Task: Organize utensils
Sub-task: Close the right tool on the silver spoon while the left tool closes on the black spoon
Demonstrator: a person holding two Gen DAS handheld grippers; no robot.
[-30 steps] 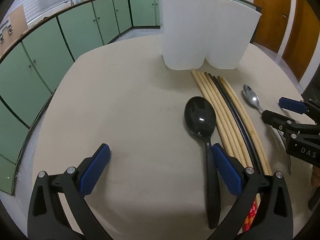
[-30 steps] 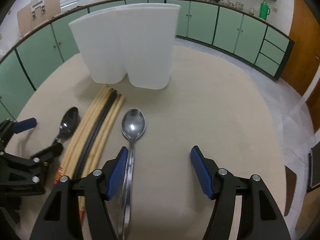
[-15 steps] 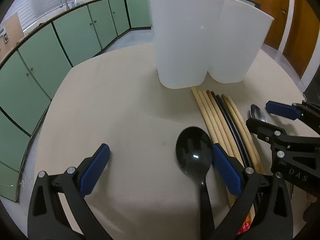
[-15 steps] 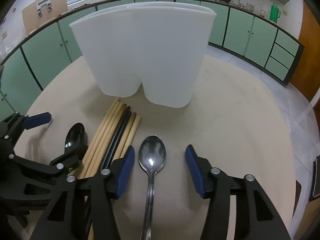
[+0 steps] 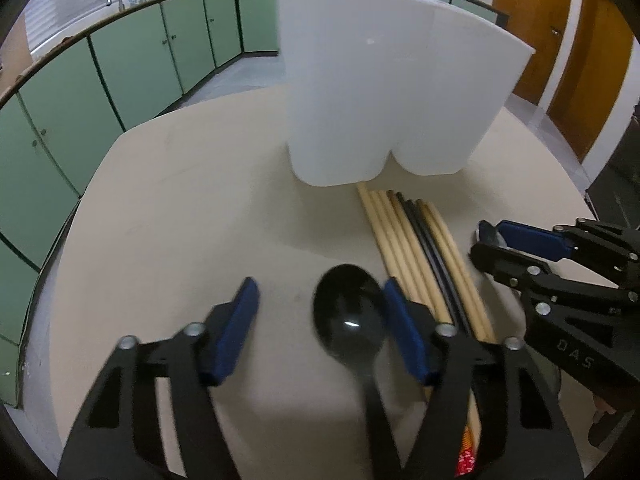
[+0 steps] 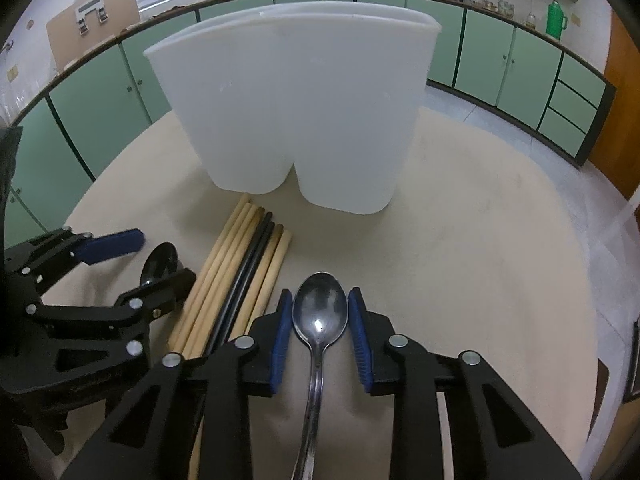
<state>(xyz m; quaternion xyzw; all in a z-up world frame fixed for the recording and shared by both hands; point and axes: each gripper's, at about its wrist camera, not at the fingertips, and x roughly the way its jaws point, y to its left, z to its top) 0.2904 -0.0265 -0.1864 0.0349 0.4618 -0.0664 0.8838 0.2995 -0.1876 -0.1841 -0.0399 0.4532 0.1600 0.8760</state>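
A white two-compartment utensil holder (image 5: 392,92) (image 6: 300,108) stands upright on the round beige table (image 5: 180,208). Several wooden and black chopsticks (image 5: 420,252) (image 6: 236,276) lie in front of it. A black spoon (image 5: 352,328) (image 6: 160,266) lies between the jaws of my left gripper (image 5: 320,332), which are part closed and blurred; its right pad touches the bowl. A metal spoon (image 6: 319,316) lies between the narrowed jaws of my right gripper (image 6: 320,340), with small gaps on both sides. The right gripper also shows in the left wrist view (image 5: 520,240), and the left gripper in the right wrist view (image 6: 136,256).
Green cabinets (image 6: 500,52) ring the room beyond the table edge. A wooden door (image 5: 560,40) is at the right. A green flask (image 6: 556,20) stands on the far counter.
Both grippers have moved forward and lower toward the holder. The jaws of both have narrowed around their spoons, the right ones much more than the left.
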